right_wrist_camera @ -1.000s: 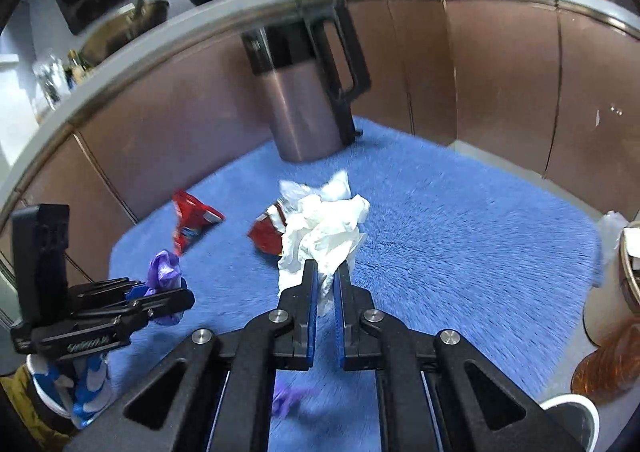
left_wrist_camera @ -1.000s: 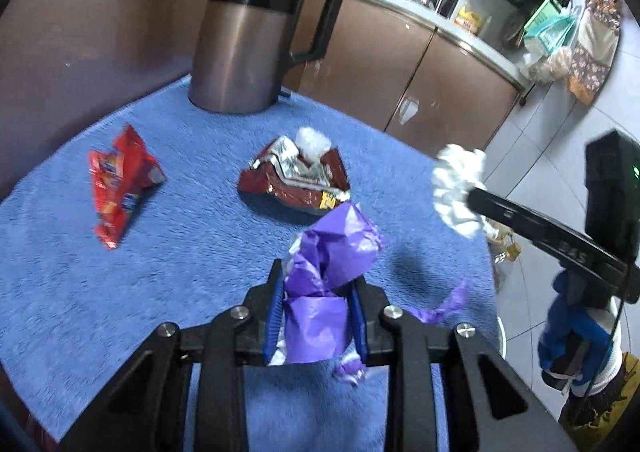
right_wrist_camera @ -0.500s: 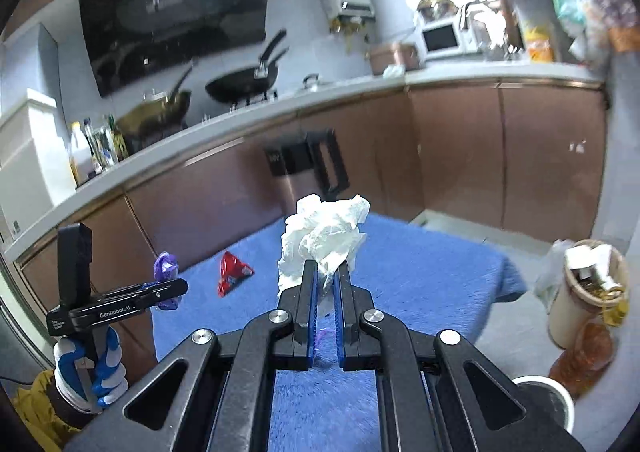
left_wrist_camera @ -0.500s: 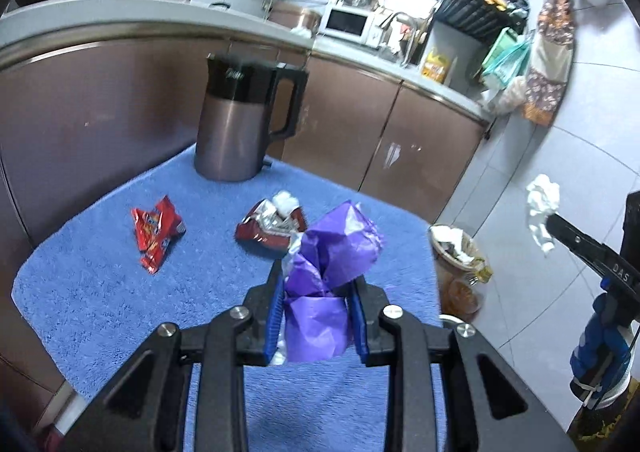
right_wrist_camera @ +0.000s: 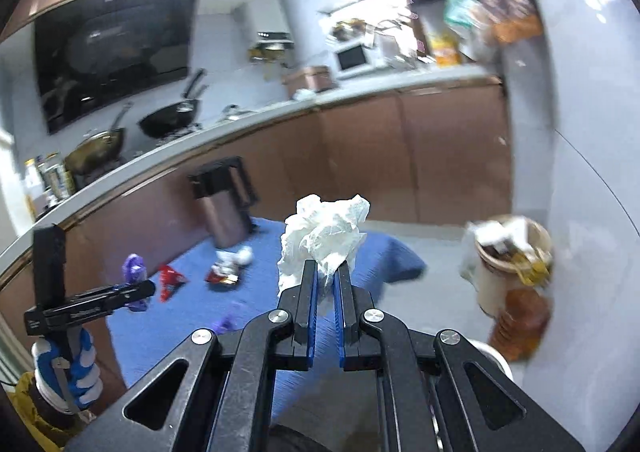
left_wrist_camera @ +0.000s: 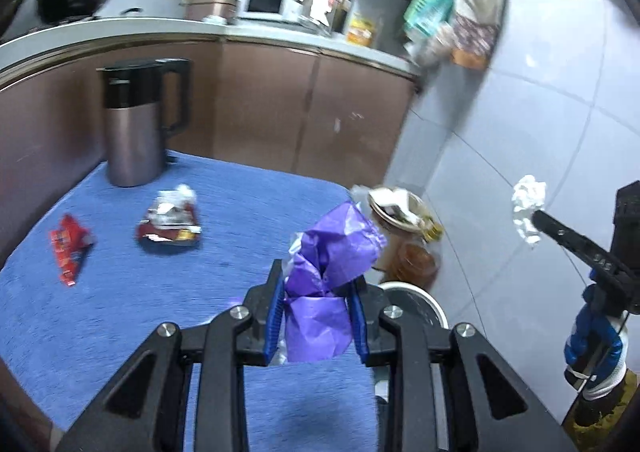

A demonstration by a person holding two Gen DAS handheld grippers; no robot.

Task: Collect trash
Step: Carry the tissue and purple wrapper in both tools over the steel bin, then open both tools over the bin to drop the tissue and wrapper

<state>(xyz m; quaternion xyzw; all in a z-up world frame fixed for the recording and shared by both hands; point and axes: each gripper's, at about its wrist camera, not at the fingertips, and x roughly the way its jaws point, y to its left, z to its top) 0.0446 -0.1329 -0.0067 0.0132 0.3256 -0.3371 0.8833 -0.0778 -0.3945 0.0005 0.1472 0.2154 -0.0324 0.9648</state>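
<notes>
Purple wrapper point(left_wrist_camera: 320, 292) between left jaws

Motion blur smears the shelf clutter point(left_wrist_camera: 420, 8) beyond legibility. The red wrapper's point(left_wrist_camera: 66, 248) print is too small to read. The purple wrapper point(left_wrist_camera: 324, 280) hides part of the white bin point(left_wrist_camera: 420, 304) below.

Crumpled purple plastic wrapper point(left_wrist_camera: 334, 252) clamped between blue pads, bunched upright, top flaring up and right, off the table. Crumpled white tissue point(right_wrist_camera: 324, 238) pinched at its lower edge between blue pads, wad standing above them, in the air. Red snack wrapper point(left_wrist_camera: 66, 248) lies flat, twisted, on the blue cloth at left. Torn dark-red foil packet point(left_wrist_camera: 170, 226), silver inside showing, lies near it, apart, white scrap on top.
</notes>
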